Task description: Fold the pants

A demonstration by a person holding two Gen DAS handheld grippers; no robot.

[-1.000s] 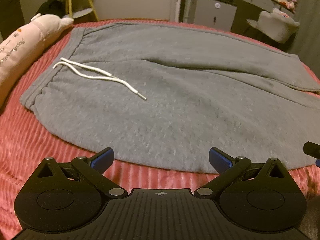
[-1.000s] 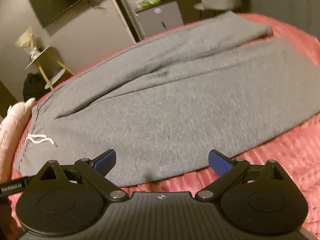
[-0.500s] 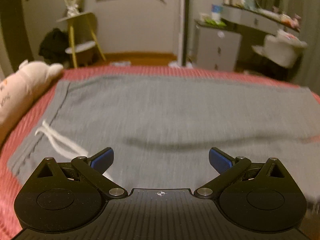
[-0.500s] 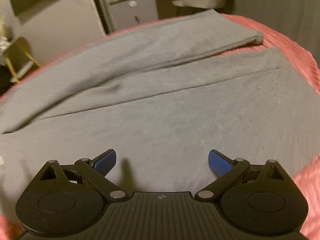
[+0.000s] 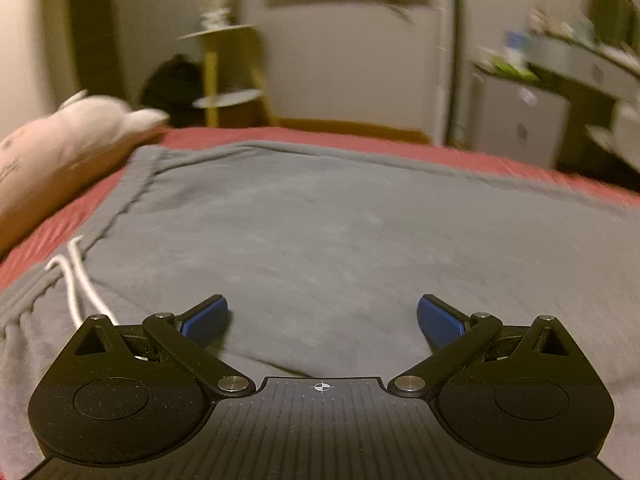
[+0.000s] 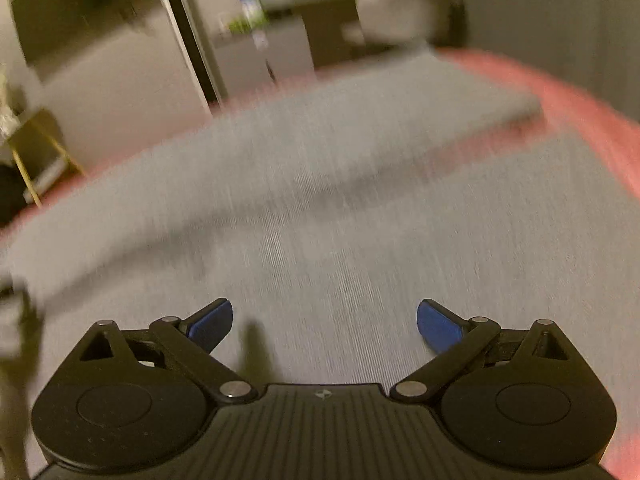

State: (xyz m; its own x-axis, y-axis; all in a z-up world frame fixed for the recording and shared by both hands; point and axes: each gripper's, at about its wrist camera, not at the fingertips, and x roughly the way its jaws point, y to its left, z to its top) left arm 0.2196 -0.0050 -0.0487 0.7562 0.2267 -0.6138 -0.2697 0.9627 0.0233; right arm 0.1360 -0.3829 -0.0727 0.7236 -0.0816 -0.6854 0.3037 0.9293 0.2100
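Plain grey pants [image 5: 340, 240] lie over a red, finely ribbed bed cover [image 5: 52, 232], a white drawstring [image 5: 76, 280] at the waistband. A pale pink plush pillow [image 5: 60, 140] sits left of the pants. Beyond them stands a yellow-legged side table [image 5: 224, 76]. Each black hand-held gripper [image 5: 322, 316] [image 6: 324, 320] carries blue textured pads [image 5: 440, 320].

Over the last sec both hand-held grippers came in low over the gray pants [image 5: 340, 240]: the left hand-held gripper [image 5: 322, 320], earlier back over the red bedspread short of the pants' near edge, now has fabric under its wide-apart fingers, w/ the white drawstring [image 5: 78, 284] just left of it. The right hand-held gripper [image 6: 324, 322] also crossed that near edge onto the pants; its view went blurry.
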